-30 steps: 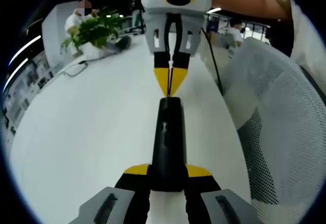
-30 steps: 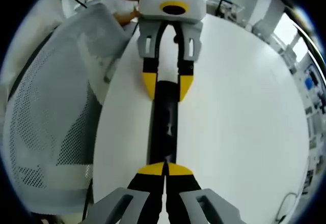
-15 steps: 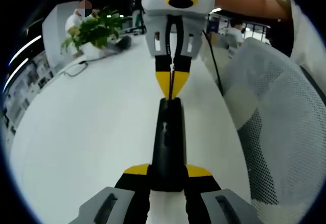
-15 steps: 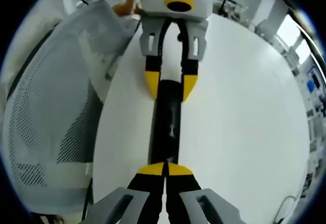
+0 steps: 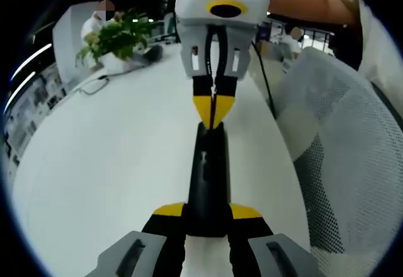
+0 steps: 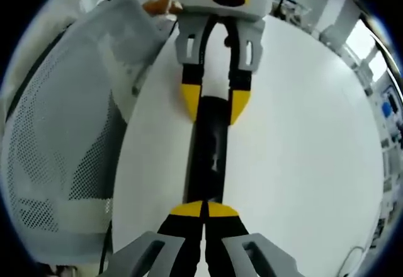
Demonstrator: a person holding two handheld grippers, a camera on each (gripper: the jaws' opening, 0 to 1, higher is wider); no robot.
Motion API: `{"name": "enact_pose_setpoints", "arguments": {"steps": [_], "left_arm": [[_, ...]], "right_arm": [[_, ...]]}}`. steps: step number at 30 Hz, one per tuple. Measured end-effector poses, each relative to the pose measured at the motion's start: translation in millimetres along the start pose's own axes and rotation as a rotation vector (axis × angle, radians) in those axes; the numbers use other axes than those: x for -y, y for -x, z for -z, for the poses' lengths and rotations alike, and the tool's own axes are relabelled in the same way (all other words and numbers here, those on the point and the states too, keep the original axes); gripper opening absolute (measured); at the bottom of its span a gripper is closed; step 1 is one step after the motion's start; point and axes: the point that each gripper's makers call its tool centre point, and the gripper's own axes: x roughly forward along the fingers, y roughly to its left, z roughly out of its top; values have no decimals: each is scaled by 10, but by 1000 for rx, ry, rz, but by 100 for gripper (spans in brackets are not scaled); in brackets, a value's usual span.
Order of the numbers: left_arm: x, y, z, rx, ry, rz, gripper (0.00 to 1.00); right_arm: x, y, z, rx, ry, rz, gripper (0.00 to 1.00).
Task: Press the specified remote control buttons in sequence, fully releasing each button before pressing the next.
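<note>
The remote control (image 5: 208, 182), a long black bar, lies flat on the white table (image 5: 113, 170), and everything else is placed in relation to it. In the left gripper view, the left gripper (image 5: 206, 213) clamps the near end of the remote between its yellow-tipped jaws, one jaw against each long side. At the remote's far end, the right gripper (image 5: 213, 110) points down with its jaws pressed together, their yellow tips meeting in a single point that touches the top of the remote, or sits just above it; contact cannot be judged.

In the right gripper view the same remote (image 6: 206, 157) runs away from the camera. The right gripper (image 6: 204, 209) has its closed yellow tips at the remote's near end, and the left gripper (image 6: 214, 104) grips the far end from both sides.

Beside one long side of the remote, past the table edge, stands a white mesh chair back (image 5: 340, 163), also seen in the right gripper view (image 6: 63, 132). Well beyond the remote's far end in the left gripper view, a green potted plant (image 5: 113, 38) stands on the table with a dark cable (image 5: 94, 87) near it. A bare forearm (image 5: 308, 3) reaches to the right gripper.
</note>
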Motion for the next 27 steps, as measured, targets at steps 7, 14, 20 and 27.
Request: {"name": "enact_pose_setpoints", "arguments": {"steps": [7,14,20,27], "left_arm": [[-1,-1,1,4,2,-1,24],[8,1,-5,5,1,-1,24],[0,-1,2,7,1,0,24],[0,-1,0,13,4,-1,24]], "right_arm": [[-1,3,-2,-11,9,-3,0],[0,1,0,-15,10,0,0],[2,-3,1,-16,3,-2,0],[5,-6,3,-22,4,-5,0]]}}
